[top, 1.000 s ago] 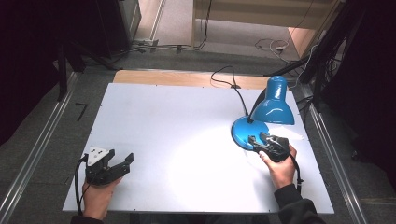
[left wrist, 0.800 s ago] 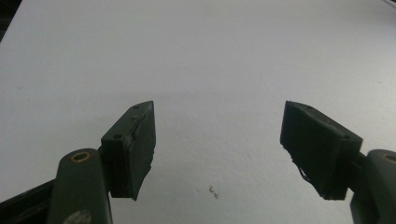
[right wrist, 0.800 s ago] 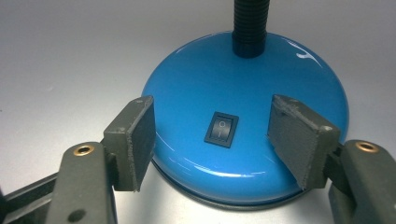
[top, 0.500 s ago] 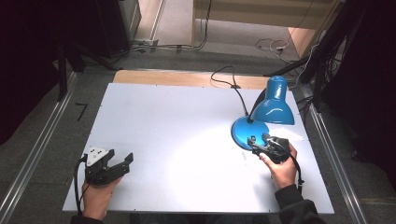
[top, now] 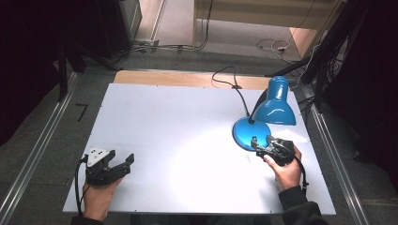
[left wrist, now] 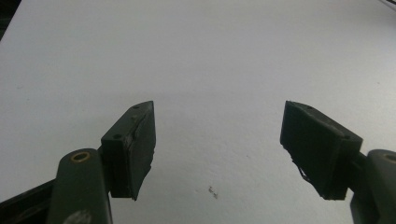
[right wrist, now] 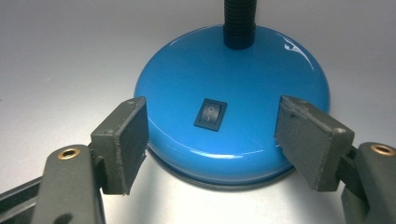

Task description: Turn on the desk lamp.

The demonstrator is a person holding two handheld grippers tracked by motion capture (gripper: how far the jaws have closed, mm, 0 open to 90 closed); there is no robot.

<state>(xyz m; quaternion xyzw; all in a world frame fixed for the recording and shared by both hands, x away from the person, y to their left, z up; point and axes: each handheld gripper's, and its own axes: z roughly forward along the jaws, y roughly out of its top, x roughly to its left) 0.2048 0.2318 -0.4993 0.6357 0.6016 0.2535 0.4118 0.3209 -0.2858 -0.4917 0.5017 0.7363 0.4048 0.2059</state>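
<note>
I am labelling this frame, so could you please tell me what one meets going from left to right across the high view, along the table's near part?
Left gripper, open, held over the white table → bright pool of light on the table → blue lamp base → right gripper, open at the base's near edge.

A lamp (top: 263, 122) stands at the table's (top: 164, 122) right; the right gripper (top: 263, 146) sits just before its base, the left gripper (top: 119, 166) apparently near the front-left corner.
</note>
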